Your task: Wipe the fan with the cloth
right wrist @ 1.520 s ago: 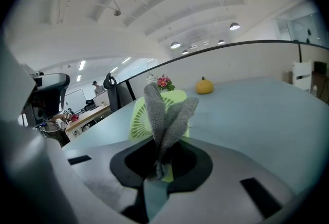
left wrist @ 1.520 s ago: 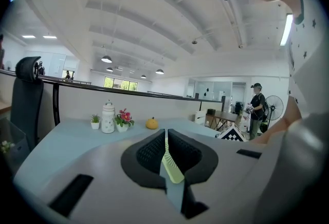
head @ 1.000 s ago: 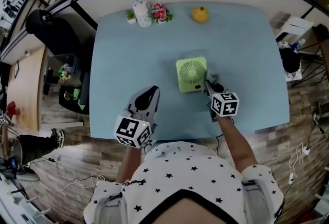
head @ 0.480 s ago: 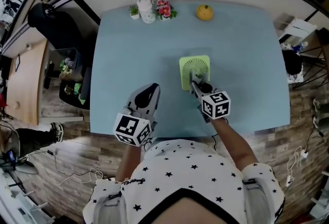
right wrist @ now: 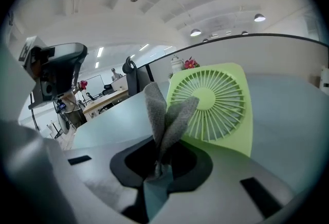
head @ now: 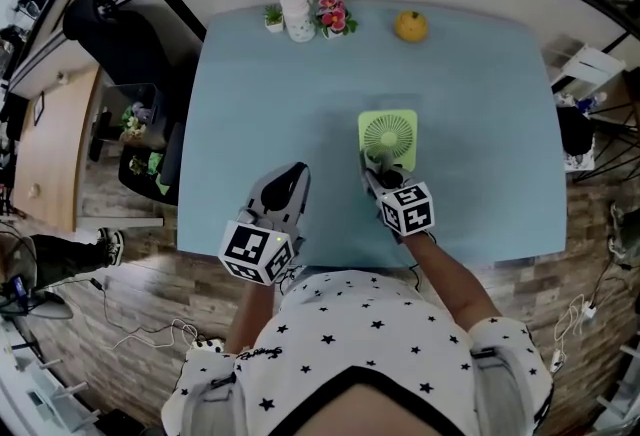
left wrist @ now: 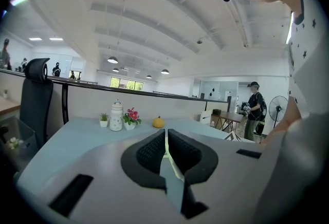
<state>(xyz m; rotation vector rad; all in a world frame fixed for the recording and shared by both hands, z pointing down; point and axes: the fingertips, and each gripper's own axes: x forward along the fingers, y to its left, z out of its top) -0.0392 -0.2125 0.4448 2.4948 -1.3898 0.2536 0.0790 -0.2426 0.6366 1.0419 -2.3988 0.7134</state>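
Gripping the cloth (right wrist: 164,115), my right gripper (right wrist: 162,159) has its jaws closed hard on a grey bunch of it, and two folds stand up out of the pads. Those folds rise directly in front of the fan (right wrist: 211,102), a lime-green square with a round slatted grille that faces this gripper. From the head view the jaw tips sit at the fan's near-left corner. I cannot tell whether the cloth actually touches the plastic or stops just short of it.

Well beyond the fan, along the far edge of the pale blue table (head: 270,104), stand three small containers in a tight row. A little white pot (left wrist: 104,119) holds a green plant, a taller white lidded jar (left wrist: 116,116) stands beside it with its contents hidden, and a third pot (left wrist: 132,116) holds pink and red flowers. An orange fruit (left wrist: 158,122) lies loose on the table to the right of them, more nearly straight behind the fan.

My left gripper (head: 297,171) is held over the near edge of the table, well to the left of the fan and clear of it. Its dark pads are drawn almost together, leaving only a thin slit, and nothing is caught between them.
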